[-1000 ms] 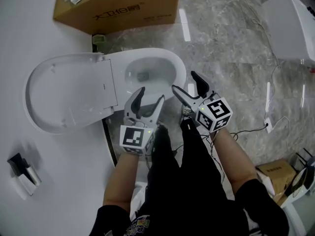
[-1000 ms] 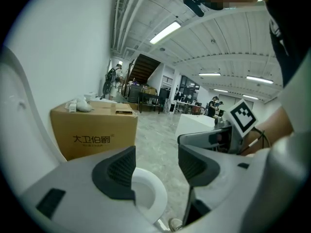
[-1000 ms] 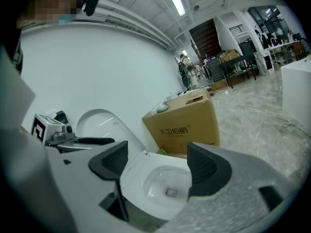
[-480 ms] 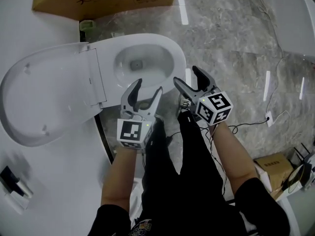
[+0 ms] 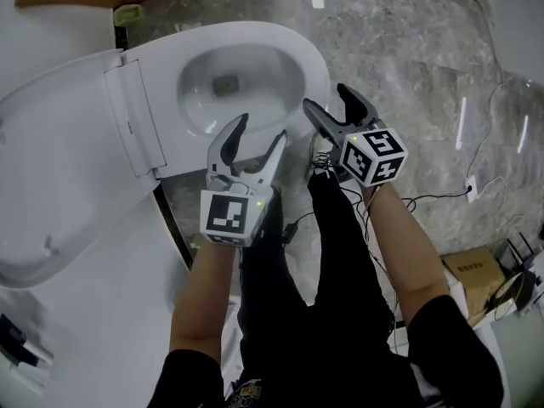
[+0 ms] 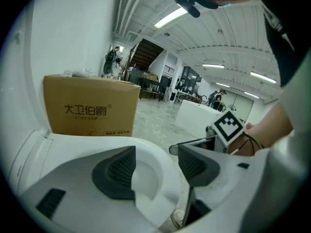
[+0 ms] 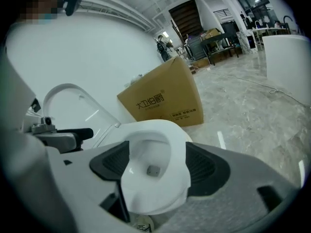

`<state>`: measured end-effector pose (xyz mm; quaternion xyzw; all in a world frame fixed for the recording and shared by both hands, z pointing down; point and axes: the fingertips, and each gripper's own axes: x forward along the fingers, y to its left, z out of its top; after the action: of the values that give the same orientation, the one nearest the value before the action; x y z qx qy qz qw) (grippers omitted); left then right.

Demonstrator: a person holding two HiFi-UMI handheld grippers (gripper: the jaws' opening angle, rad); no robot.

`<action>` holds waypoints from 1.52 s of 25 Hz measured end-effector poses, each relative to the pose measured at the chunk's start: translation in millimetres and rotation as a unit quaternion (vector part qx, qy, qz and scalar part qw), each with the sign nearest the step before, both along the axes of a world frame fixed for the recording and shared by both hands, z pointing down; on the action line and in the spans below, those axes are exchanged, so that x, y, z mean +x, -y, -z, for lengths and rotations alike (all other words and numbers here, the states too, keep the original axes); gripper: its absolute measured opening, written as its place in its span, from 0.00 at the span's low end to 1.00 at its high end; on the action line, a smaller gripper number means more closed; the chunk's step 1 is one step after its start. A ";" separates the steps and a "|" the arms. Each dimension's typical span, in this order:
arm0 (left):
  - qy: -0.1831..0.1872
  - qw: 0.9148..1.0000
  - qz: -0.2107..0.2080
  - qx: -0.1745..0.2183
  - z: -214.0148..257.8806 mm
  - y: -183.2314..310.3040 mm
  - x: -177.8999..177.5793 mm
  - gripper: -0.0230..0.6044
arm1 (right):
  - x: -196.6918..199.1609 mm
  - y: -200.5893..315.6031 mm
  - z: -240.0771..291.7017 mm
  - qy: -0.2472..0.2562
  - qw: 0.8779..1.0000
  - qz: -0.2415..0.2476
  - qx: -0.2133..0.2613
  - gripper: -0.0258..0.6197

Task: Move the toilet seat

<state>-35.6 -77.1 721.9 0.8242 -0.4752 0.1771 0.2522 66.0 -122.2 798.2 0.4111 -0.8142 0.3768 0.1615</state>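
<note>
Under both grippers: grey marble floor [image 5: 408, 49]. Off to the left gripper's left, toilet seat [image 5: 51, 168] raised and swung back, well apart from either pair of jaws. Toilet bowl [image 5: 246, 83] just ahead of the tips, rim bare. Cardboard box [image 7: 165, 101] beyond the bowl. Left gripper [image 5: 260, 127] at the bowl's near rim, jaws spread, nothing clamped. Right gripper [image 5: 326, 97] just beside it, off the bowl's right edge, jaws spread, empty.

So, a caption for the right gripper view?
Right gripper, jaws open, frames white ceramic toilet bowl; white toilet seat raised, brown cardboard box behind.
</note>
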 end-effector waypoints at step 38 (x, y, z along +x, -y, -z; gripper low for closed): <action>-0.028 0.999 -0.025 -0.027 -52.9 -5.5 0.1 0.46 | 9.6 10.1 -72.9 -0.109 0.989 -0.077 -0.065 0.37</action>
<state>-35.6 -71.6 774.8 0.8333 -0.4421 0.1727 0.2833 75.6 -132.3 871.1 0.4996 -0.7315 0.3930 0.2468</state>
